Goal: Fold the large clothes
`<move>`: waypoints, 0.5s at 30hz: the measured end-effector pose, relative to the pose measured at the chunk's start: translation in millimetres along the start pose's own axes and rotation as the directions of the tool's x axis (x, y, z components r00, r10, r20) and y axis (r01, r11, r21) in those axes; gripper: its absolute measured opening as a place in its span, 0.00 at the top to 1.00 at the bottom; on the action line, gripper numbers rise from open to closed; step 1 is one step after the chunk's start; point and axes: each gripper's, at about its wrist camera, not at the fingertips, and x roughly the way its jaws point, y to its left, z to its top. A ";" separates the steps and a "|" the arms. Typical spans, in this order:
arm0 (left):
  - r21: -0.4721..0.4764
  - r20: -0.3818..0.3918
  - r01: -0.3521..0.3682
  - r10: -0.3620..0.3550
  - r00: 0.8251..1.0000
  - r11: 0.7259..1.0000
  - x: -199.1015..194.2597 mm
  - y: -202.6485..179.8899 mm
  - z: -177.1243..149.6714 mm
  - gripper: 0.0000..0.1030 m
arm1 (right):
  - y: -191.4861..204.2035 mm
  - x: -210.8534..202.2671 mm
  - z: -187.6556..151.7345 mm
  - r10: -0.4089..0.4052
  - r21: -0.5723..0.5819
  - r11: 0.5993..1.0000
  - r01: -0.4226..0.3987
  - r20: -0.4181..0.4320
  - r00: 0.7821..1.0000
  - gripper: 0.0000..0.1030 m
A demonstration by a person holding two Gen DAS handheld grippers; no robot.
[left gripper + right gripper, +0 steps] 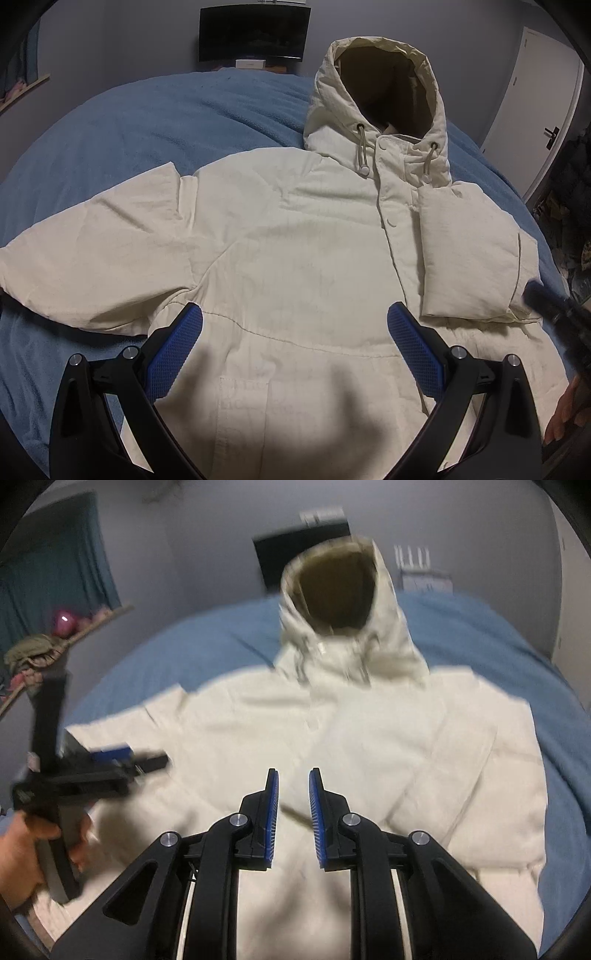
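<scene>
Lying front-up on blue bedding [155,122], cream hooded jacket [295,240]; no legible writing; left tongs [295,332] wide apart, right tongs [293,805] nearly together, empty

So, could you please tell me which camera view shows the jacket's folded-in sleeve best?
The left wrist view: the folded sleeve lies sharp across the cream jacket. The right wrist view shows it blurred.

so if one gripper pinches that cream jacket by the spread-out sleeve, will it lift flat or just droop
Probably droop: the jacket looks soft and puffy, creased across its sleeve. The padded body likely drags on the fleecy blue blanket instead of sliding freely. Its hood would flop.
</scene>
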 end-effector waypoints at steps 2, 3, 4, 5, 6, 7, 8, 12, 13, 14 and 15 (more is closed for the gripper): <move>0.011 0.005 0.010 -0.010 1.000 1.000 -1.5 -2.5 -0.6 0.06 | -9.1 -12.2 -2.9 -0.029 -0.013 0.999 0.029 0.005 1.000 0.56; 0.018 0.007 0.017 -0.018 1.000 1.000 -2.5 -4.8 -1.0 0.06 | -13.2 -18.2 -4.0 -0.053 -0.023 0.998 0.053 0.022 0.998 0.45; 0.032 0.010 0.029 -0.029 1.000 0.999 -3.9 -9.2 -1.7 0.06 | -18.1 -29.2 -4.4 -0.087 -0.035 0.995 0.089 0.054 0.995 0.30; 0.046 0.008 0.032 -0.033 0.999 0.998 -4.2 -13.6 -1.8 0.06 | -24.1 -39.1 -4.1 -0.119 -0.047 0.991 0.123 0.086 0.989 0.22; 0.068 0.002 0.035 -0.035 0.999 0.997 -4.7 -21.5 -1.3 0.06 | -29.2 -42.9 0.1 -0.141 -0.052 0.988 0.147 0.101 0.985 0.18; 0.085 0.002 0.033 -0.034 0.999 0.996 -5.2 -27.5 -1.0 0.06 | -36.1 -54.6 1.1 -0.176 -0.051 0.982 0.184 0.122 0.977 0.11; 0.113 0.001 0.033 -0.033 0.999 0.993 -6.0 -37.0 0.4 0.06 | -41.4 -60.7 2.5 -0.200 -0.046 0.977 0.208 0.135 0.970 0.07; 0.210 0.011 0.049 -0.052 0.999 0.977 -9.8 -74.9 4.9 0.06 | -68.8 -87.1 8.6 -0.330 0.020 0.943 0.332 0.167 0.929 0.07; 0.236 0.001 0.093 -0.096 0.995 0.967 -9.2 -89.8 6.8 0.06 | -77.4 -94.2 9.8 -0.353 0.046 0.936 0.350 0.178 0.919 0.07; 0.250 -0.009 0.124 -0.126 0.992 0.960 -8.2 -100.9 7.4 0.06 | -86.7 -101.8 11.3 -0.369 0.077 0.929 0.361 0.192 0.909 0.07; 0.265 -0.023 0.158 -0.158 0.987 0.951 -6.7 -113.9 7.9 0.06 | -95.6 -106.8 13.9 -0.383 0.108 0.923 0.369 0.200 0.902 0.07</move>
